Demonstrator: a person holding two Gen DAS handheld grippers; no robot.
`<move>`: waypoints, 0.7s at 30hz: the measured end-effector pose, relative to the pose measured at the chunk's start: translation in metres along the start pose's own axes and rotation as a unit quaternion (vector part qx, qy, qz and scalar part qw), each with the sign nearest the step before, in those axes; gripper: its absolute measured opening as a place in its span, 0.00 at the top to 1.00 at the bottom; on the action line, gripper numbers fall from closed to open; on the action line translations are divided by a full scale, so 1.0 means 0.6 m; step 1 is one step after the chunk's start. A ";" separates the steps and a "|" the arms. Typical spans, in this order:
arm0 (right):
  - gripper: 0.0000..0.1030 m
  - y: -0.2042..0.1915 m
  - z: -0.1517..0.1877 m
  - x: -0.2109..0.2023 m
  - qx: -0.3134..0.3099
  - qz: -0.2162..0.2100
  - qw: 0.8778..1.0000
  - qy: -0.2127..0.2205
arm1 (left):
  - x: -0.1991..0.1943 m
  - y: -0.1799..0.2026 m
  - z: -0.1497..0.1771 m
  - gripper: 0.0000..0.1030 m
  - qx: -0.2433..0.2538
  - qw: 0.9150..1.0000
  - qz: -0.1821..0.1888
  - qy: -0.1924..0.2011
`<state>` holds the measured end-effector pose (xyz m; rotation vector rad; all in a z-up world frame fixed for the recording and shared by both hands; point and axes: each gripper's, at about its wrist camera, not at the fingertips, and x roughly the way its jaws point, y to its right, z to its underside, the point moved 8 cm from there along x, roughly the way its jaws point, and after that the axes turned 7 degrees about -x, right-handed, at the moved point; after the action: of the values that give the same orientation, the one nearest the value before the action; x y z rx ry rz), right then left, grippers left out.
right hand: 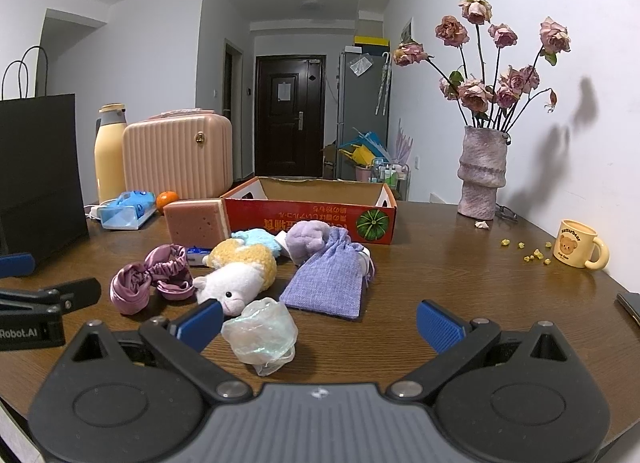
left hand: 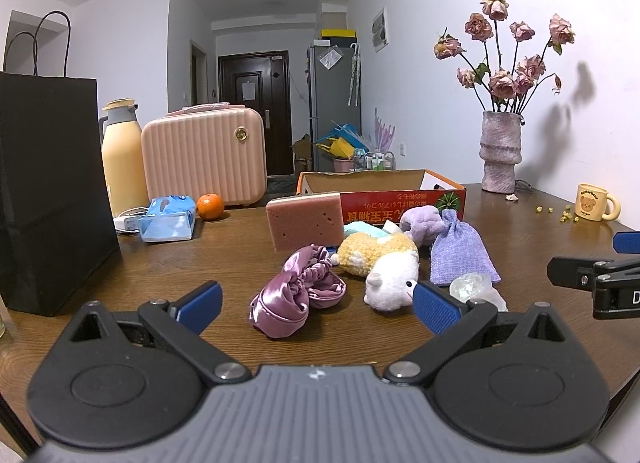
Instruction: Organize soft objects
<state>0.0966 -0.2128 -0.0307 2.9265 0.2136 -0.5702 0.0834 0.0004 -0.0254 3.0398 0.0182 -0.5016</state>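
We had sorted nothing yet: both tools (left hand: 316, 305) (right hand: 320, 321) gaped wide and empty, the cardboard box (right hand: 308, 215) at 12 o'clock looked bare, and the plush toy (right hand: 236, 275) and lavender pouch (right hand: 328, 283) lay loose on the counter (right hand: 460, 275).

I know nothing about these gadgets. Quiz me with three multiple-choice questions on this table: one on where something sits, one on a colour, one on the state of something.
1. Where does the sponge stand?
A. Inside the box
B. Against the outside of the box, at its left end
C. On the suitcase

2. What colour is the drawstring pouch?
A. Lilac
B. Green
C. Black

3. How is the right tool?
A. Shut on the plush toy
B. Shut on the mug
C. Open, holding nothing

Answers: 1 B, the sponge stands upright on the table by the box's left corner. 2 A, its woven cloth is pale purple. 3 C, its blue pads stand wide apart, nothing gripped between them.
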 end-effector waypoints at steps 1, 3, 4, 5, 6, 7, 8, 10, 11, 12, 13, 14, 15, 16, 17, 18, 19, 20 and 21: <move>0.00 0.000 0.000 0.002 0.000 0.000 1.000 -0.001 | 0.000 0.000 0.000 0.00 0.000 1.000 0.000 0.000; 0.00 0.000 0.001 0.005 -0.001 -0.001 1.000 -0.002 | 0.000 0.000 0.000 0.00 0.000 1.000 0.000 0.000; 0.00 0.000 0.000 0.006 -0.002 -0.001 1.000 -0.002 | 0.001 0.000 -0.001 0.00 -0.001 1.000 -0.001 0.000; 0.00 0.000 0.001 0.008 -0.002 -0.002 1.000 -0.003 | 0.002 -0.001 -0.001 0.00 -0.001 1.000 -0.001 -0.001; 0.00 0.000 0.000 0.010 -0.003 -0.002 1.000 -0.005 | 0.004 -0.002 -0.001 0.00 -0.002 1.000 -0.002 -0.001; 0.00 -0.001 -0.001 0.012 -0.003 -0.002 1.000 -0.006 | 0.005 -0.002 -0.001 0.00 -0.002 1.000 -0.003 -0.002; 0.00 -0.001 0.000 0.014 -0.004 -0.003 1.000 -0.007 | 0.010 -0.003 0.001 0.00 -0.003 1.000 -0.003 -0.003; 0.00 -0.003 -0.001 0.018 -0.005 -0.004 1.000 -0.010 | 0.015 -0.004 0.001 0.00 -0.003 1.000 -0.005 -0.004; 0.00 -0.004 -0.001 0.020 -0.006 -0.005 1.000 -0.011 | 0.017 -0.005 0.001 0.00 -0.004 1.000 -0.005 -0.005; 0.00 -0.004 -0.001 0.022 -0.007 -0.006 1.000 -0.012 | 0.020 -0.006 0.001 0.00 -0.004 1.000 -0.006 -0.006; 0.00 -0.005 0.000 0.025 -0.007 -0.008 1.000 -0.013 | 0.022 -0.007 0.001 0.00 -0.005 1.000 -0.007 -0.007; 0.00 -0.006 0.000 0.028 -0.008 -0.009 1.000 -0.015 | 0.023 -0.008 0.001 0.00 -0.005 1.000 -0.007 -0.007; 0.00 -0.007 0.000 0.031 -0.009 -0.010 1.000 -0.016 | 0.024 -0.009 0.001 0.00 -0.006 1.000 -0.008 -0.008; 0.00 -0.008 0.000 0.036 -0.011 -0.011 1.000 -0.018 | 0.026 -0.011 0.001 0.00 -0.006 1.000 -0.008 -0.009; 0.00 -0.009 0.001 0.039 -0.011 -0.012 1.000 -0.020 | 0.029 -0.011 0.002 0.00 -0.007 1.000 -0.009 -0.010; 0.00 -0.011 0.001 0.043 -0.012 -0.014 1.000 -0.022 | 0.032 -0.013 0.002 0.00 -0.007 1.000 -0.010 -0.011; 0.00 -0.013 0.001 0.047 -0.013 -0.016 0.999 -0.024 | 0.035 -0.014 0.003 0.00 -0.008 1.000 -0.011 -0.012; 0.00 -0.015 0.002 0.050 -0.014 -0.018 0.999 -0.026 | 0.038 -0.016 0.003 0.00 -0.009 1.000 -0.012 -0.014; 0.00 -0.017 0.002 0.055 -0.016 -0.020 0.999 -0.028 | 0.039 -0.017 0.004 0.00 -0.010 1.000 -0.013 -0.014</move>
<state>0.1245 -0.1993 -0.0455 2.8774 0.2720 -0.6479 0.1048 0.0107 -0.0359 3.0162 0.0626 -0.5440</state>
